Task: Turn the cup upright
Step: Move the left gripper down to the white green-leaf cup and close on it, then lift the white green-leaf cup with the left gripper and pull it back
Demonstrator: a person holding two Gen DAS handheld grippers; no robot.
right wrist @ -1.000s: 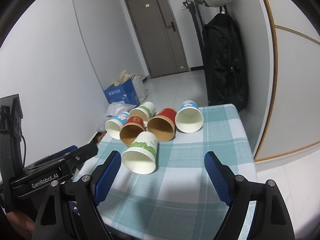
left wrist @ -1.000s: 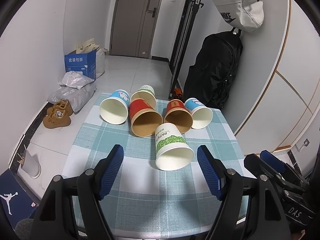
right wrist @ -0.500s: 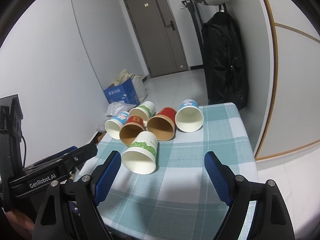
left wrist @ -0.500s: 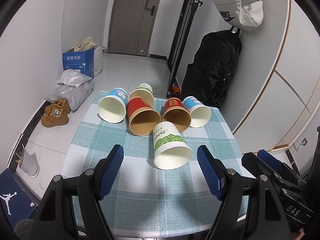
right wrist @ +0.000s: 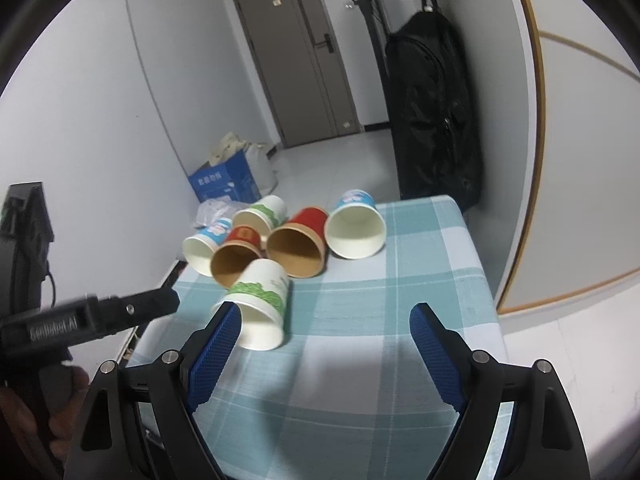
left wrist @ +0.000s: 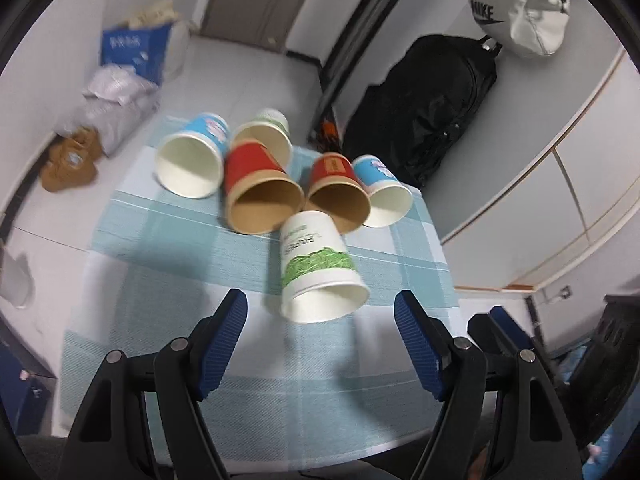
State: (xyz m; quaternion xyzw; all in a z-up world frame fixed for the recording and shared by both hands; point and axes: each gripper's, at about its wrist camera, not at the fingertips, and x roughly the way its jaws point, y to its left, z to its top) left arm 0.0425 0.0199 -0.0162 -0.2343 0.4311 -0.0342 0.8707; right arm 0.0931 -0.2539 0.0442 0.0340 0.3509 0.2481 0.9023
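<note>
Even indoor light is falling softly; motion blur is smearing both views, and fisheye distortion is bending the dark-vignetted edges.

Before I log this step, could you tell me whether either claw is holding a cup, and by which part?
Nothing is held: the left claw and right claw are both open, near the green-print cup.

Six paper cups lie on their sides on the checked counter [left wrist: 168, 280], mouths toward camera: white cup w/ green print [left wrist: 316, 264] nearest, apart in front; behind it two red cups [left wrist: 260, 196], two blue-and-white, one more green-print at the back, clustered & touching.
</note>
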